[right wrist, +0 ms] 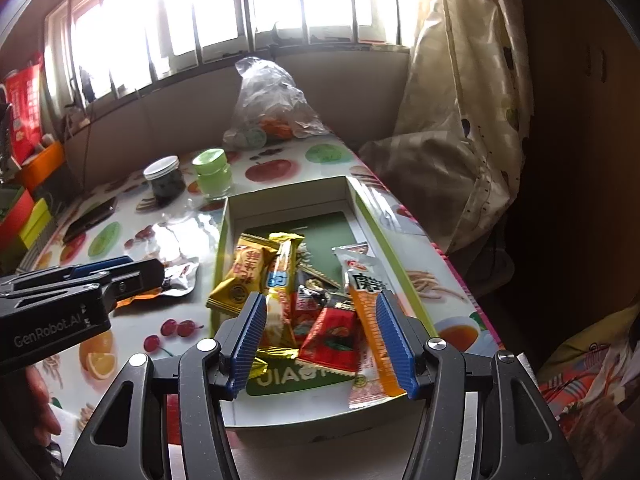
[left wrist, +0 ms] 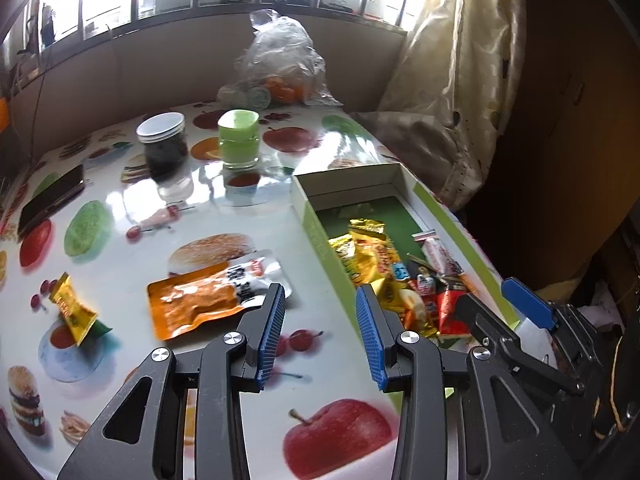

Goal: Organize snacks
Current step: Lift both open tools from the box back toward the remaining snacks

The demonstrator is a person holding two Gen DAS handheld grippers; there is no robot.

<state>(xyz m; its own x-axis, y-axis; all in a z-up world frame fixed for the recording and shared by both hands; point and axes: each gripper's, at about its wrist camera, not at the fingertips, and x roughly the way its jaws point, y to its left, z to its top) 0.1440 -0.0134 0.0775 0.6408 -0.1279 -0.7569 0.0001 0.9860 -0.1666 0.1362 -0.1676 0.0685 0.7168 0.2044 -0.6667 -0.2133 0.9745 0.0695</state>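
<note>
An open white-and-green box (left wrist: 316,236) lies on the right of the table with several snack packets (left wrist: 372,258) piled in it. On the table left of the box lie an orange pouch (left wrist: 204,300) and a small yellow packet (left wrist: 74,314). My left gripper (left wrist: 320,294) hovers open between pouch and box, nothing between its pads. My right gripper (right wrist: 320,300) stands open above the box (right wrist: 222,236), over a yellow packet (right wrist: 240,276), a red packet (right wrist: 332,336) and an orange sachet (right wrist: 370,328). The left gripper (right wrist: 154,274) partly hides the pouch (right wrist: 182,276).
A dark jar (left wrist: 162,144), a green jar (left wrist: 239,140) and a clear plastic bag of fruit (left wrist: 280,68) stand at the back. A phone (left wrist: 52,198) lies at the left. A curtain (left wrist: 452,80) hangs past the table's right edge. Coloured boxes (right wrist: 28,216) sit far left.
</note>
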